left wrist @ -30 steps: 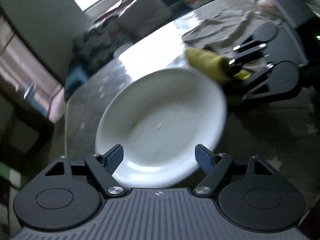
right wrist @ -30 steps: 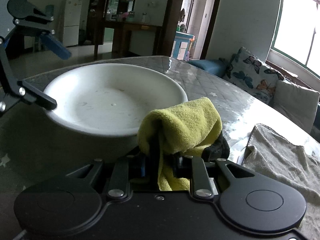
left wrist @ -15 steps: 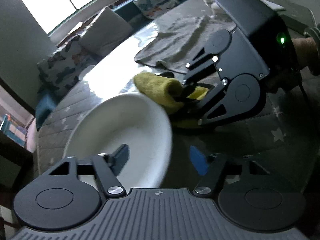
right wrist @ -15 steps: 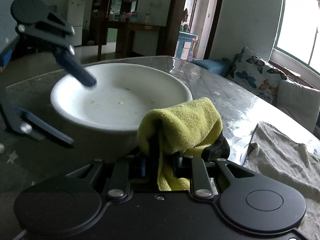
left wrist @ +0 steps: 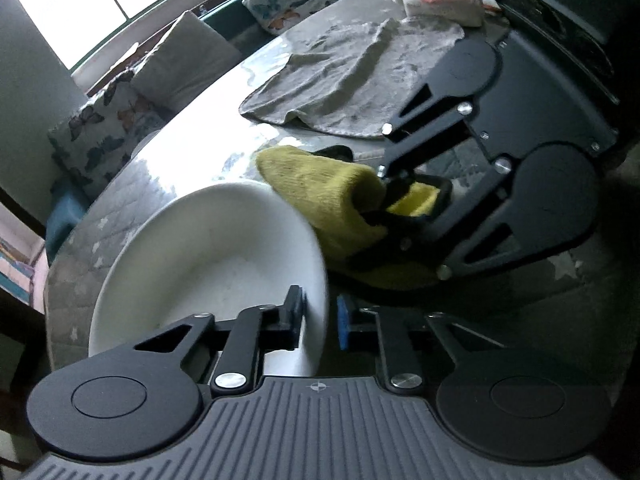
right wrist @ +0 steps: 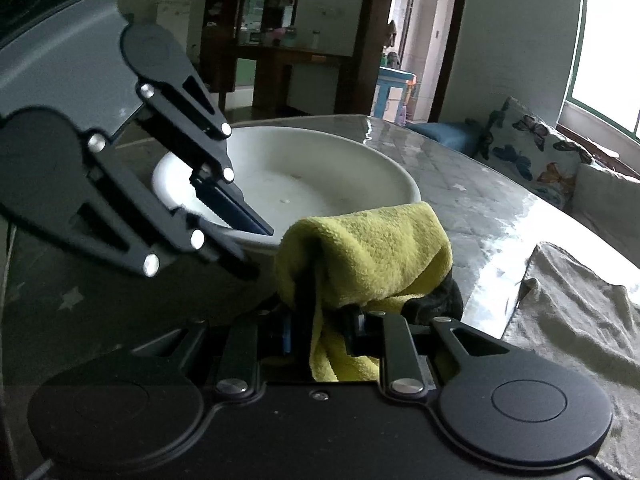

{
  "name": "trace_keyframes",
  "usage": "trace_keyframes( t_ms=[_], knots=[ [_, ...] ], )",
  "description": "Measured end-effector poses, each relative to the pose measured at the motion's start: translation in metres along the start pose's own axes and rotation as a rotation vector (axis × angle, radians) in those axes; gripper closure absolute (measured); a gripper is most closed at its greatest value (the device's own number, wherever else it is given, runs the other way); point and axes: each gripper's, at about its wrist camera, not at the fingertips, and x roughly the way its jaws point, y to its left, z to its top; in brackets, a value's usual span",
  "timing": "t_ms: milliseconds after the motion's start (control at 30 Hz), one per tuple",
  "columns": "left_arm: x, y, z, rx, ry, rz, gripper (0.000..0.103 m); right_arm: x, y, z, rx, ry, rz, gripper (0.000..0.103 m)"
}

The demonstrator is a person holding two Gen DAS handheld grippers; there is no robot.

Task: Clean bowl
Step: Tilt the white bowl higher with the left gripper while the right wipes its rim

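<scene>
left gripper (left wrist: 320, 320) clenched on rim of round white ceramic bowl (left wrist: 208, 248) | right gripper (right wrist: 320, 330) grasping folded yellow terry cloth (right wrist: 372, 256); cloth just beside bowl rim | grey towel (left wrist: 360, 80) on table

No text, label or number can be read anywhere.

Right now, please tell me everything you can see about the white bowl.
The white bowl is wide, shallow and glossy, probably ceramic, with small specks inside. It sits on the glass-topped table. The left gripper straddles its near rim, one finger inside and one outside. The yellow cloth, clamped in the right gripper, lies just beside the rim; whether they touch is unclear.
</scene>
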Motion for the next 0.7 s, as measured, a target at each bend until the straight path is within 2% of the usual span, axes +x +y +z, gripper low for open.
trace_keyframes(
  t_ms=[700],
  knots=[
    [-0.015, 0.017, -0.023, 0.039, -0.010, -0.104, 0.087, 0.036, -0.030, 0.019, -0.027, -0.003, -0.006, 0.078]
  ],
)
